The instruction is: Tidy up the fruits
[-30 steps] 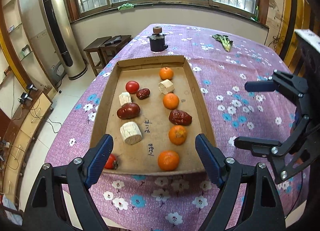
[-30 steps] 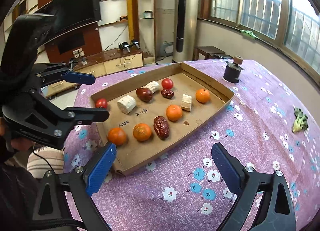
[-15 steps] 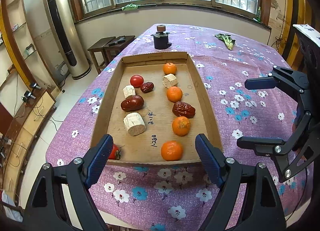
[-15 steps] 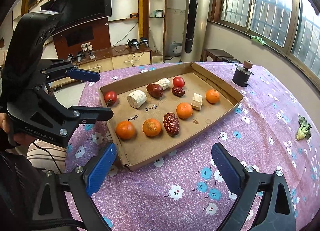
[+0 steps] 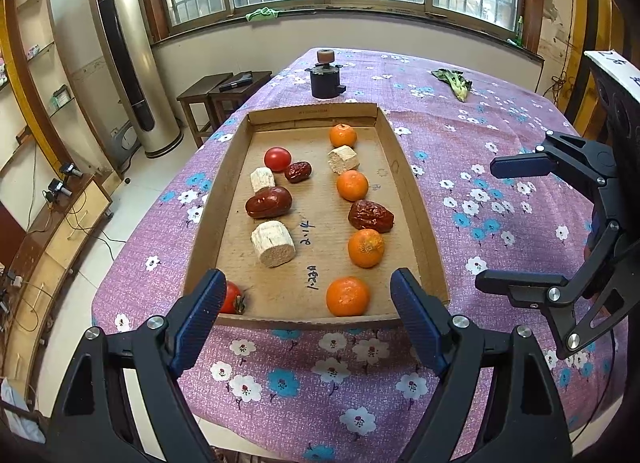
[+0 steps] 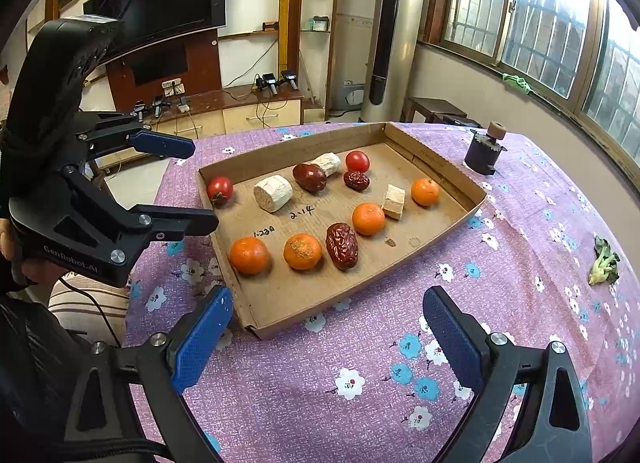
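A shallow cardboard tray (image 5: 404, 167) (image 6: 460, 177) lies on the purple flowered tablecloth. Inside it are several oranges, the nearest (image 5: 347, 296) (image 6: 249, 255), two tomatoes (image 5: 277, 158) (image 6: 219, 189), three red dates, the biggest (image 5: 268, 201) (image 6: 309, 177), and three pale cut chunks (image 5: 273, 243) (image 6: 273, 193). My left gripper (image 5: 308, 315) (image 6: 200, 183) hovers open over the tray's near edge, holding nothing. My right gripper (image 6: 328, 329) (image 5: 486, 223) stands open and empty above the cloth beside the tray's long right side.
A dark squat jar with a brown knob (image 5: 325, 75) (image 6: 485, 149) stands beyond the tray's far end. A green leafy vegetable (image 5: 454, 81) (image 6: 604, 261) lies on the cloth at the far right. The table's edge drops off at the left toward a stool and a floor-standing air conditioner (image 5: 124, 51).
Both grippers have pulled back and risen from the tray, so it looks smaller and farther in each view. Nothing in the tray has moved.
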`<state>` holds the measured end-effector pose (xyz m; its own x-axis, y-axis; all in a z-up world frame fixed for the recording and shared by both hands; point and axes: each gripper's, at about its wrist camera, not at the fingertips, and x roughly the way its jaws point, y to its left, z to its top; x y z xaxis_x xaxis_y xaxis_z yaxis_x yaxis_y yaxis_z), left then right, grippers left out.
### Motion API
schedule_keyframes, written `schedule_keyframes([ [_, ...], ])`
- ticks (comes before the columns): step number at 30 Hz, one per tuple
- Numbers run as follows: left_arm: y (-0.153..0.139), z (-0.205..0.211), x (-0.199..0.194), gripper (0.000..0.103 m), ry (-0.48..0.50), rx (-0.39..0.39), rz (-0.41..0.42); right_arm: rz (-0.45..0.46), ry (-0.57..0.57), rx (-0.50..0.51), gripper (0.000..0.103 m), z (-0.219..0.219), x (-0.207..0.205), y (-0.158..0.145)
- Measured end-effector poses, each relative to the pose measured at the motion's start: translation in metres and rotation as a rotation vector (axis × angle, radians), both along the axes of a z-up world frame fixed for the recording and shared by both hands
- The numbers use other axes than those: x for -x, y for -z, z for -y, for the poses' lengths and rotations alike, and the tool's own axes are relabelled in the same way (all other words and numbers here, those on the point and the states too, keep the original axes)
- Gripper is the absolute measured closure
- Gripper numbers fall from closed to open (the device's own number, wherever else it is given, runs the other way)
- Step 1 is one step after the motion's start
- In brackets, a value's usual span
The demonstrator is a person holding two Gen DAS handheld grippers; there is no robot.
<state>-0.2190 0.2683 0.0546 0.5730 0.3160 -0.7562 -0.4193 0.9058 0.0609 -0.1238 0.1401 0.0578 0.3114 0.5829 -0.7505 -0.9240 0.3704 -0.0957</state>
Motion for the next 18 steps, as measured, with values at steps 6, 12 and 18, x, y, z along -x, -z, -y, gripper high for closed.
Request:
schedule_keyframes([
  [6,0.0000,-0.0024,0.0016,0.018,-0.002,0.008,-0.001,-0.003,-0.011,0.000,0.006,-0.0031,-0.0002,0.0010],
  [12,0.0002,-0.0051,0.0019,0.018,-0.002,0.016,0.002,-0.004,-0.022,0.003,0.006,-0.0067,-0.0019,0.0024],
  [18,-0.0013,-0.0081,0.0044,0.018,-0.001,0.023,0.015,-0.009,-0.040,0.003,0.006,-0.0102,-0.0022,0.0034],
])
